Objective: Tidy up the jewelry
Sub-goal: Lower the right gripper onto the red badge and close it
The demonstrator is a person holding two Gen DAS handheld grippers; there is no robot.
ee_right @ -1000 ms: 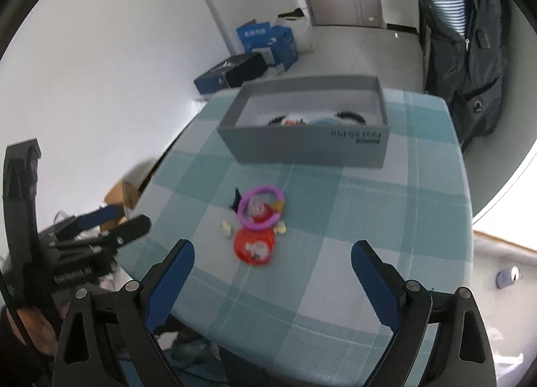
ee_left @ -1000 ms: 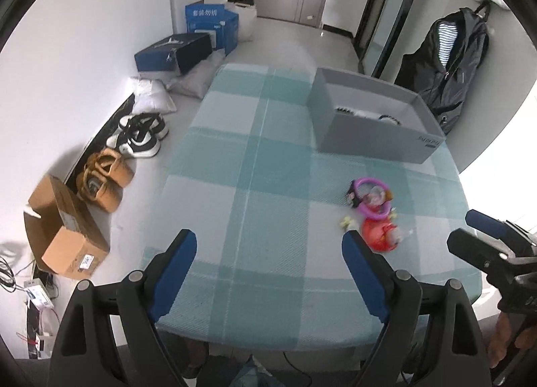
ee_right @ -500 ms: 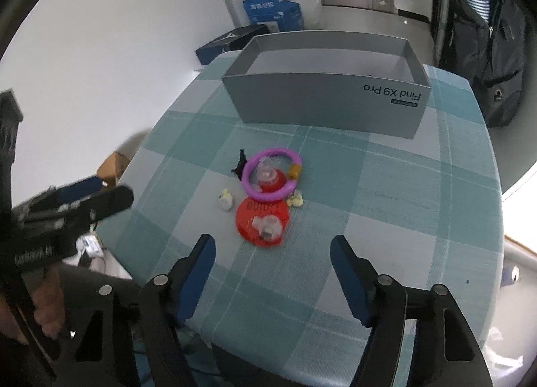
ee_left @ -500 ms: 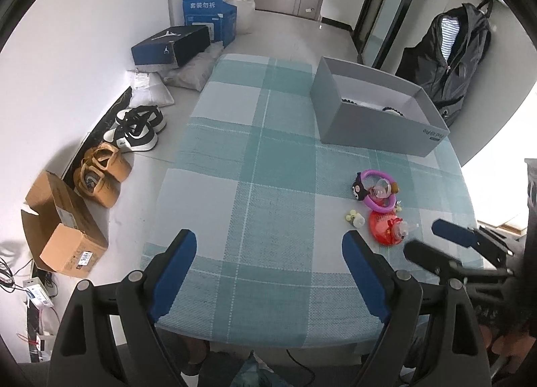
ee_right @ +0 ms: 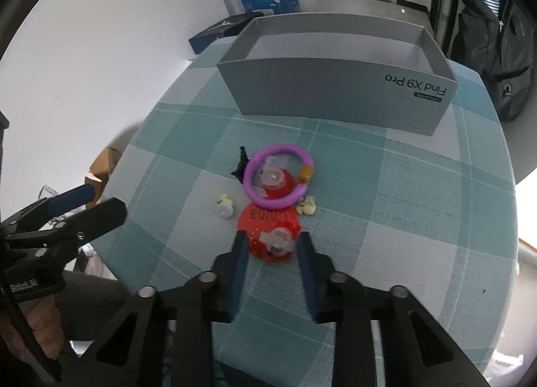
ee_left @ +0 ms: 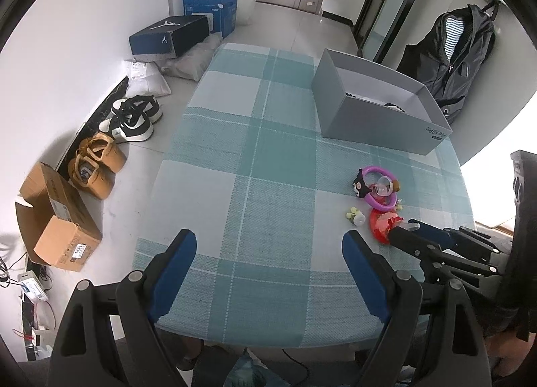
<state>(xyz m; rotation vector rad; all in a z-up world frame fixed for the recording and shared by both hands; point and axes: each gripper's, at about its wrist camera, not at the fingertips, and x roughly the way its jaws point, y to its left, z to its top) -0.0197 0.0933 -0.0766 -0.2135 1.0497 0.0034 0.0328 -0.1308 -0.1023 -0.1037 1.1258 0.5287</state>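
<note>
Some dark bead pcs already in grey box (ee_left: 386, 118); purple ring (ee_right: 278, 180), two small yellow charms, red round charm (ee_right: 270, 229) left on tablecloth. Right gripper (ee_right: 271, 246) narrowed around red charm, contact unclear. Left gripper (ee_left: 268, 269) wide, holding nothing.

The right hand-held gripper (ee_right: 271, 246) has its blue-padded fingers (ee_right: 239, 253) set on either side of a round red plastic trinket with a clear clip (ee_right: 270, 230), close against its edges on the teal-and-white checked cloth surface (ee_right: 402, 185). Just beyond lies a purple plastic ring bracelet with an orange bead (ee_right: 278, 178), flanked by small pale yellow charms (ee_right: 224, 206). Farther back stands an open grey cardboard box marked "Find X9 Pro" (ee_right: 339, 92). The left hand-held gripper (ee_right: 89, 204) hovers at the surface's left edge.
</note>
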